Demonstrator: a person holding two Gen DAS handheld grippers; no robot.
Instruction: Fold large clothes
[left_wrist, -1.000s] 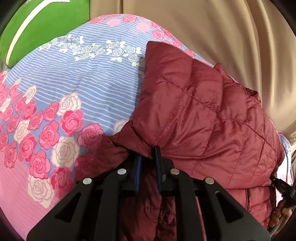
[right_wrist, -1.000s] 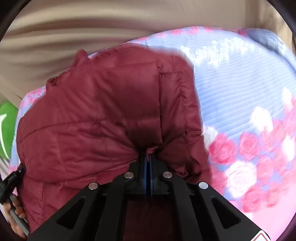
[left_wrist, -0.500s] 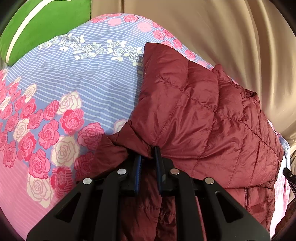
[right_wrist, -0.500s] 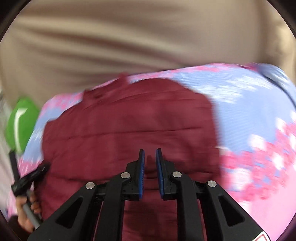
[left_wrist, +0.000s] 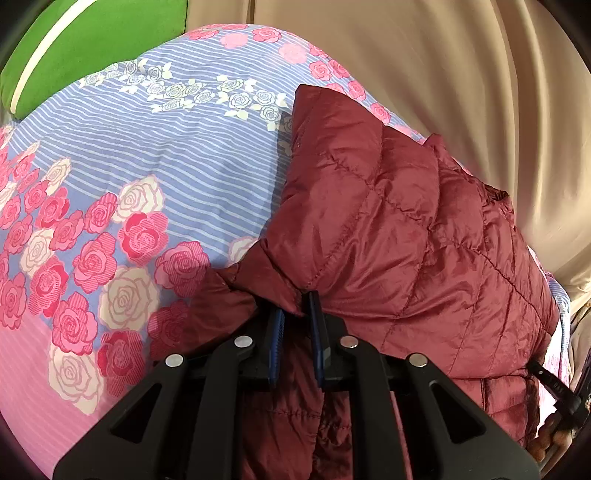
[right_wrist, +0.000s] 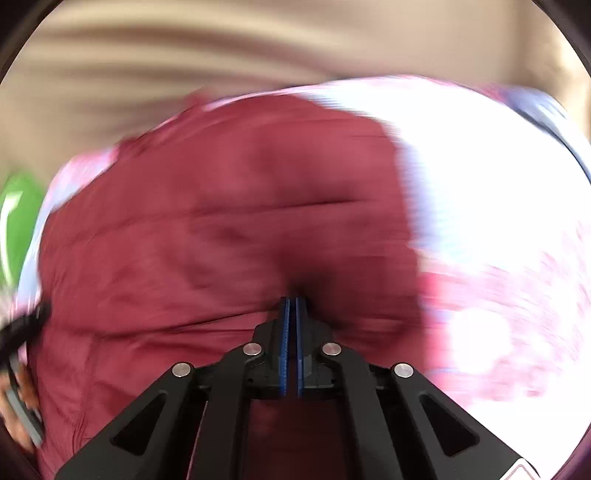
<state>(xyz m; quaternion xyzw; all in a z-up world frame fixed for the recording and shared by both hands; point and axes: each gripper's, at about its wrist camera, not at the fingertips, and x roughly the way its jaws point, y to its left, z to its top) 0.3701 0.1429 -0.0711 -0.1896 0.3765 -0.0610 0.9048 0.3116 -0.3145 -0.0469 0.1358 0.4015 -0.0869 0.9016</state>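
Observation:
A dark red quilted puffer jacket (left_wrist: 399, 236) lies on a bed covered by a blue-and-pink rose-print sheet (left_wrist: 155, 177). My left gripper (left_wrist: 295, 314) is shut on a bunched fold at the jacket's near left edge. In the blurred right wrist view the jacket (right_wrist: 221, 240) fills the middle. My right gripper (right_wrist: 291, 306) has its fingers nearly together with the tips at the jacket's near edge; blur hides whether cloth is pinched between them.
A green pillow (left_wrist: 96, 40) lies at the bed's far left corner. A beige curtain (left_wrist: 461, 74) hangs behind the bed. The other gripper's handle and the hand holding it (left_wrist: 554, 406) show at the right edge of the left wrist view.
My right gripper let go of the jacket and opened half a second ago, then moved back down to its near edge with fingers closed together. My left gripper has kept its hold and place.

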